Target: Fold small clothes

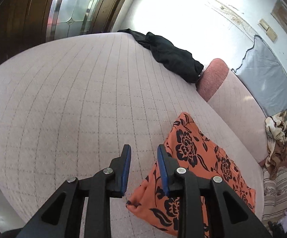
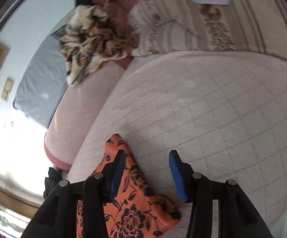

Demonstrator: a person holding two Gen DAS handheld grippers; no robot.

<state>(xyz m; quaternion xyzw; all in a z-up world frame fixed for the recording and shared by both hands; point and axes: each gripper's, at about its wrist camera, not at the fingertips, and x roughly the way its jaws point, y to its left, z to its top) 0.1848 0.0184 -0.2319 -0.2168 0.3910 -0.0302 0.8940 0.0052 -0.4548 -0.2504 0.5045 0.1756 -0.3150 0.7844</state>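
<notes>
Pink quilted sofa seat (image 1: 74,99) fills both views, stitched in a grid, with bright window glare washing out the wall behind it. On that seat lies the orange cloth (image 1: 195,158), black flowers all over it, bunched into a loose folded shape close to the backrest (image 1: 240,115). From the left wrist it sits just right of the left gripper (image 1: 144,154), partly hidden under the right-hand finger; from the right wrist the same cloth (image 2: 135,198) lies under and beside the left-hand finger of the right gripper (image 2: 148,158).

Left gripper: blue-padded fingers apart, nothing between them, bare seat showing in the gap. Right gripper: fingers apart too, wider, and again nothing clamped; the cloth's tip pokes up just past one finger, but whether the pad touches the fabric I cannot tell.

Moving outward: a black garment (image 1: 169,55) is slumped along the far end of the seat, up against the rust-pink arm end (image 1: 213,77). A grey cushion (image 1: 266,75) leans on the wall behind the backrest. At the other end, a tiger-print blanket (image 2: 91,39) is heaped over the backrest corner, touching a striped beige cover (image 2: 193,29). Dark wooden door with a glass pane (image 1: 72,6) stands beyond the seat.
</notes>
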